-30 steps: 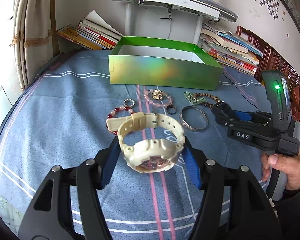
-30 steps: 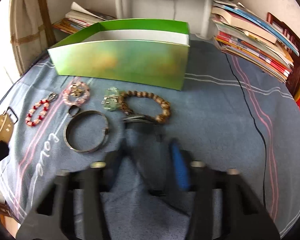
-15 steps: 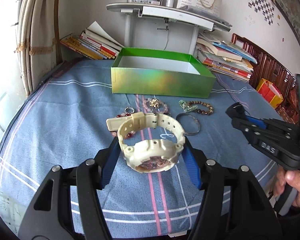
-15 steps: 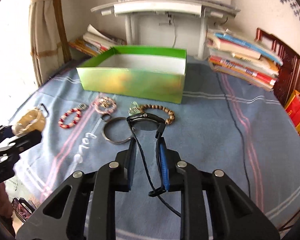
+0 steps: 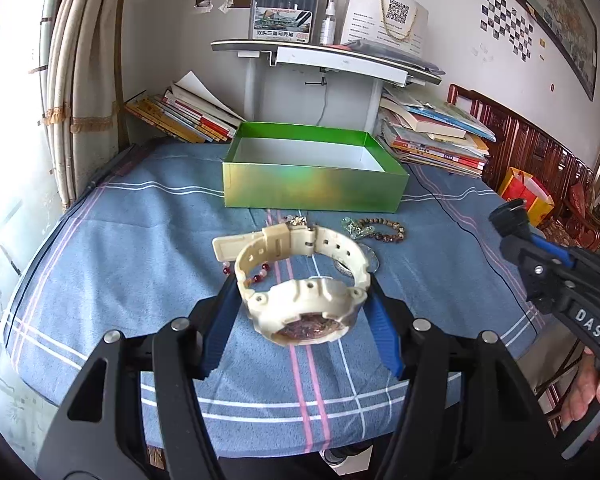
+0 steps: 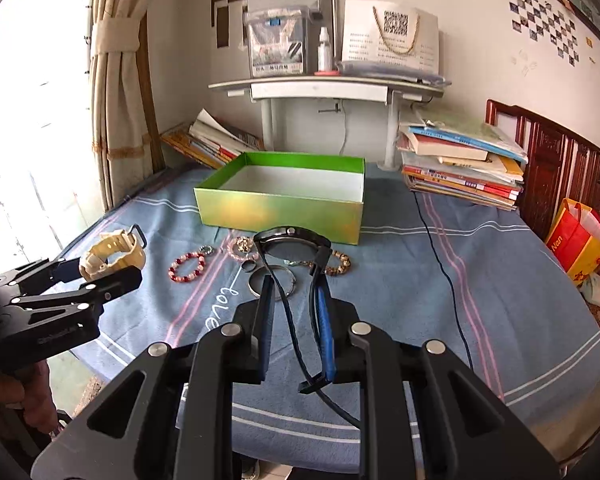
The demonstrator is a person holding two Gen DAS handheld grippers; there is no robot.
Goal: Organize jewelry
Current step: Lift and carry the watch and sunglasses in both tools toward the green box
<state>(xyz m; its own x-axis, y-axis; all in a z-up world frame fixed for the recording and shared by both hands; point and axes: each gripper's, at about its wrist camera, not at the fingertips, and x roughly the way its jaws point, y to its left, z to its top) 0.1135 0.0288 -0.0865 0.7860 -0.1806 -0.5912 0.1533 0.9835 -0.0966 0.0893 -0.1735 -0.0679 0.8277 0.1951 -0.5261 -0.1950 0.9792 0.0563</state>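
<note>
Cream watch is pinched in the left gripper, black watch in the right gripper, both lifted. Next, I reckon: carry them toward twelve o'clock, over the empty green box.

Both my wrist cameras are looking forward from above the blue striped bedspread, sharing the shiny green open cardboard box ahead.

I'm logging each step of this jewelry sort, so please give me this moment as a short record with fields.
left gripper: shut on cream plastic wristwatch, held above the bed
right gripper: shut on black wristwatch, also lifted
green cardboard box: open, nothing visible inside
left on blue bedspread: red-and-white bead bracelet, silver bangle, brown wooden bead bracelet
</note>
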